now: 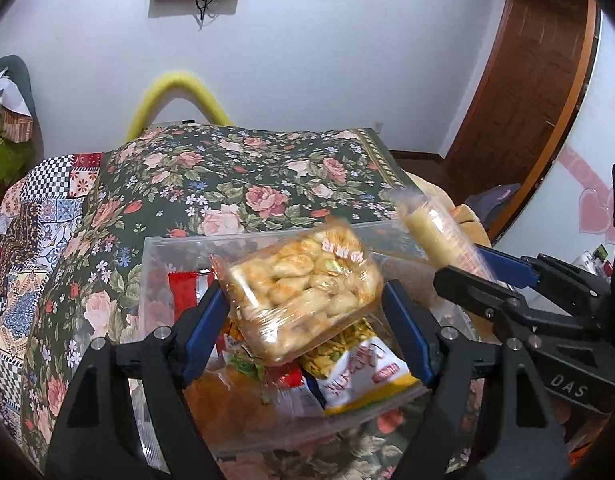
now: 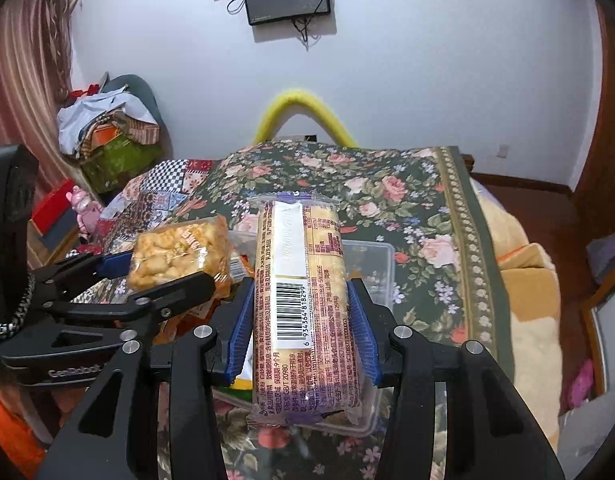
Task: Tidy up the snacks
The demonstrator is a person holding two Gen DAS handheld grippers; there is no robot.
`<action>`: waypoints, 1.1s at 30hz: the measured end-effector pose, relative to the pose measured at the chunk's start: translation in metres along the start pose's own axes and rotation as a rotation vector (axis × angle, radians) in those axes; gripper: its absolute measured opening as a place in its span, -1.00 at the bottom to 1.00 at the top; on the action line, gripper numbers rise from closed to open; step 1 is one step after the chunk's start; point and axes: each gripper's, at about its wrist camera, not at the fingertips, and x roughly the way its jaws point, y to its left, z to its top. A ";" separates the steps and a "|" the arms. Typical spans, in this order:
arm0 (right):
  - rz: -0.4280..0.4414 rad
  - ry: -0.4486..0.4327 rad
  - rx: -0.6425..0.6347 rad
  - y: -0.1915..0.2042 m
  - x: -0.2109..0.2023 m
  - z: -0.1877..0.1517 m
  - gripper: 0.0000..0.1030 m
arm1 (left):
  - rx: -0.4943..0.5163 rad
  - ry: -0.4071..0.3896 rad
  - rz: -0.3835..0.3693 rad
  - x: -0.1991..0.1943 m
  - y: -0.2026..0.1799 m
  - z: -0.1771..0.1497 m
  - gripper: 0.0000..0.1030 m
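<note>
L tongs (image 1: 305, 300) grip a clear bag of puffed snacks (image 1: 303, 284) between blue pads, held over the clear plastic bin (image 1: 179, 242) on the floral cloth (image 1: 235, 176). L view alone shows bin contents: red, yellow-white packets (image 1: 363, 376). R tongs (image 2: 303, 328) clamp a long biscuit pack (image 2: 303, 304); only R view shows its barcode side.

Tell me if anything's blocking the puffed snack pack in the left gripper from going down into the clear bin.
No lid shows. The puffed snack pack, in the left gripper, hangs over the open clear bin; only packets already inside lie beneath it.
</note>
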 end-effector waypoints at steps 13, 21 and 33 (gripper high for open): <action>-0.028 -0.040 -0.042 0.008 -0.022 0.001 0.12 | 0.029 -0.061 0.024 -0.040 -0.006 -0.006 0.54; -0.029 -0.148 -0.059 0.022 -0.095 0.000 0.12 | 0.082 -0.248 0.048 -0.138 -0.029 -0.017 0.54; -0.012 -0.355 -0.054 0.054 -0.207 -0.021 0.43 | 0.069 -0.440 0.042 -0.256 -0.050 -0.051 0.77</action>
